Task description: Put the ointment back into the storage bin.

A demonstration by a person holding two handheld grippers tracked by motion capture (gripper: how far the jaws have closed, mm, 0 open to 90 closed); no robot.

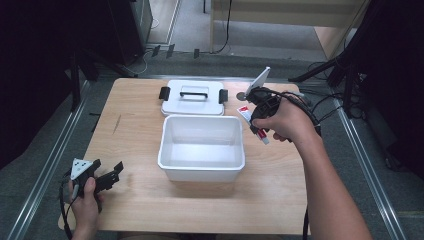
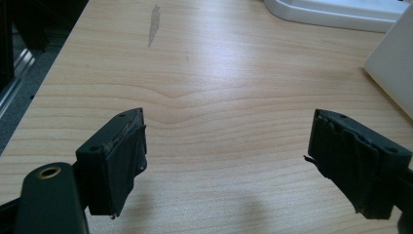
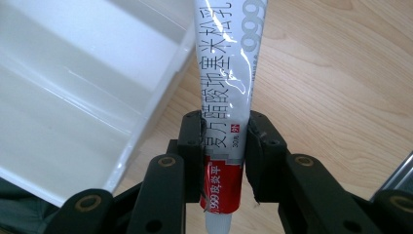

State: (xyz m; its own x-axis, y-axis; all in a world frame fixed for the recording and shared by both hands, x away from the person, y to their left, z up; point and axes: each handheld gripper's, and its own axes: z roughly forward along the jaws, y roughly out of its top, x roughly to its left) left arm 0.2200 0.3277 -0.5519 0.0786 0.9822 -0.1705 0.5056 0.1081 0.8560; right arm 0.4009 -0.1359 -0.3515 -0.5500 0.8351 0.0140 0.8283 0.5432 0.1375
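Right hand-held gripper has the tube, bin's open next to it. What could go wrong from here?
1. The right hand-held gripper pinches the ointment tube near its cap end, so the long free end may swing or slip.
2. The tube sits beside the white bin, close to its rim; it could catch the rim on the way in.
3. The grip squeezes a soft tube and might dent it.

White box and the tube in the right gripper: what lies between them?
Only bare wooden table separates the white box from the tube, seen in the right gripper view.
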